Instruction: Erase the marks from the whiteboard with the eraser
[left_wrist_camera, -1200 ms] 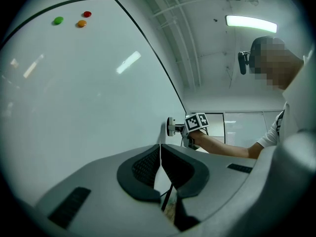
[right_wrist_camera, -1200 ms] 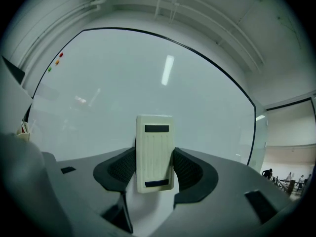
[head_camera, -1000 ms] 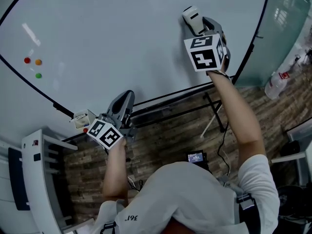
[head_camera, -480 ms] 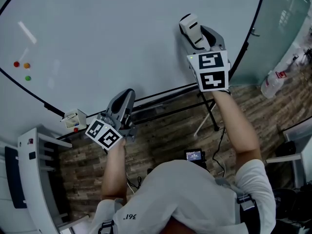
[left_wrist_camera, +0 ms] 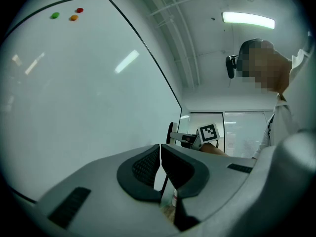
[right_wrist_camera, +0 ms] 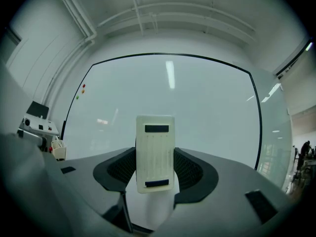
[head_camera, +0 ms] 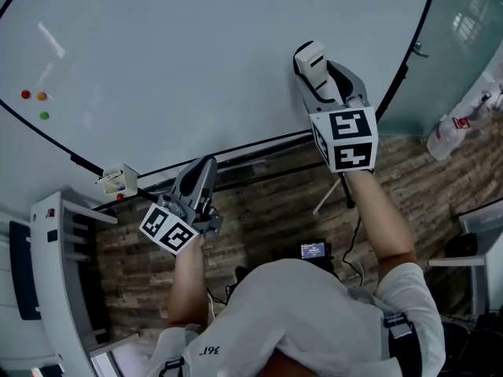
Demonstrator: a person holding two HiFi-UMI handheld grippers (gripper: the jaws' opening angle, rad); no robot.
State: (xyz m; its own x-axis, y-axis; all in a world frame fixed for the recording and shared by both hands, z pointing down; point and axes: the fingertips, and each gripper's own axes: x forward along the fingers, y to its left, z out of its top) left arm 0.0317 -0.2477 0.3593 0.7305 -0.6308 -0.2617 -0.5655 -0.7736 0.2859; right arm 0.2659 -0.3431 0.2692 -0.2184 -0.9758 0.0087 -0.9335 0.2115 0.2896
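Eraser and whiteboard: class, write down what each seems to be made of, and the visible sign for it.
Eraser: its back looks like hard cream plastic, matt, with fine moulded ribs and two dark bars; the wiping face is not shown. Whiteboard: probably a smooth, glossy white coated panel, since a bright light streak mirrors on it; what lies under the coating cannot be told.

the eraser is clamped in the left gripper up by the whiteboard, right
Not quite. The eraser is clamped in the right gripper, not the left gripper, up by the whiteboard. The right gripper view shows it between that gripper's jaws; the left gripper view shows shut, empty jaws.
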